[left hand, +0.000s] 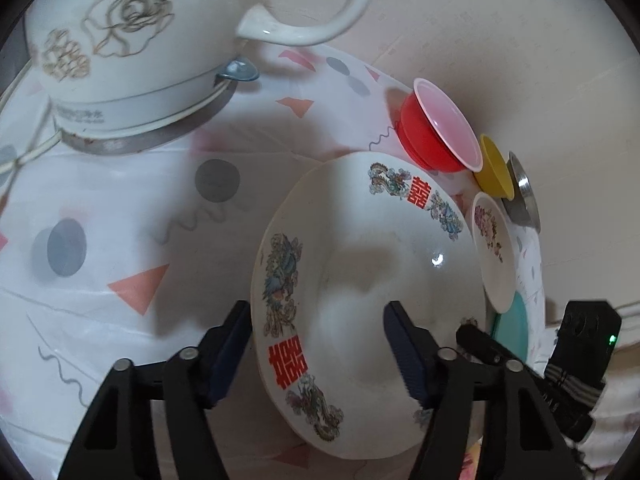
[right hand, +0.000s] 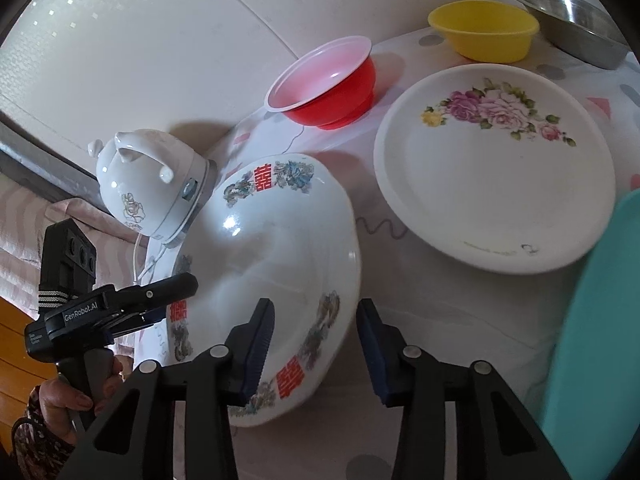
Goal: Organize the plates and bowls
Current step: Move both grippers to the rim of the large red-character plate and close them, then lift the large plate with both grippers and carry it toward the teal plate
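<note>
A white plate with red characters and dragon prints [left hand: 360, 248] lies on the patterned tablecloth; it also shows in the right wrist view [right hand: 272, 248]. My left gripper [left hand: 318, 352] is open, its jaws straddling the plate's near rim. My right gripper [right hand: 316, 352] is open, its jaws on either side of the opposite rim. A white rose-print plate [right hand: 492, 184], a red bowl [right hand: 328, 84], a yellow bowl [right hand: 484, 32] and a steel bowl [right hand: 576, 24] stand beyond. A teal plate [right hand: 596, 320] is at the right edge.
A white electric kettle [left hand: 132, 56] on its base stands left of the dragon plate, with its cord trailing off the table. The wall runs behind the bowls. The left gripper's body and the hand holding it show in the right wrist view [right hand: 80, 320].
</note>
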Demonstrator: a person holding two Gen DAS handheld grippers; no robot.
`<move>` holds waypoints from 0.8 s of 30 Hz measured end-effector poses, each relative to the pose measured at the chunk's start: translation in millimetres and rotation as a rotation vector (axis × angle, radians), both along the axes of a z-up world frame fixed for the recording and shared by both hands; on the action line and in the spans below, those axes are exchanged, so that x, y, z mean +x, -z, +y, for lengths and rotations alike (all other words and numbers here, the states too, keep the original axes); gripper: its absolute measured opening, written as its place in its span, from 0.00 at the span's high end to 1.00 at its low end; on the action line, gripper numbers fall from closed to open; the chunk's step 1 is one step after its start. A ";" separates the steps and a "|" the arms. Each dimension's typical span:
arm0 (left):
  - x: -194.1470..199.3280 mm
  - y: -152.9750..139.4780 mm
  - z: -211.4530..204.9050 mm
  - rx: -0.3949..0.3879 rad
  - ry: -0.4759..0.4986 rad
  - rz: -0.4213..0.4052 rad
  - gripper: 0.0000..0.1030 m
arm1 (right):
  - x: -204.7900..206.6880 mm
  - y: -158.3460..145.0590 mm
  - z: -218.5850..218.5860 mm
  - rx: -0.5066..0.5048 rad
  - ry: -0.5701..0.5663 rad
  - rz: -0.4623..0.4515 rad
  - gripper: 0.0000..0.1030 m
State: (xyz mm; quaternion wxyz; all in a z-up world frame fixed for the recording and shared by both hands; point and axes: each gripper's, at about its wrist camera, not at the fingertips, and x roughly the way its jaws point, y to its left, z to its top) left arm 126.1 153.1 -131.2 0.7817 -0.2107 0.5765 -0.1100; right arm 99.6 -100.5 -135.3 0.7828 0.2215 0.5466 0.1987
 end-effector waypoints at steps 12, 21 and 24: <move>7.7 1.3 -10.3 0.102 0.093 -0.070 0.48 | 12.4 10.0 10.7 0.001 0.019 0.011 0.64; 3.8 0.9 -19.2 0.211 0.145 -0.111 0.57 | 4.7 8.9 15.0 -0.073 -0.035 -0.037 0.79; 0.0 1.3 -24.5 0.263 0.161 -0.118 0.59 | -0.8 7.4 15.9 -0.090 -0.040 -0.046 0.80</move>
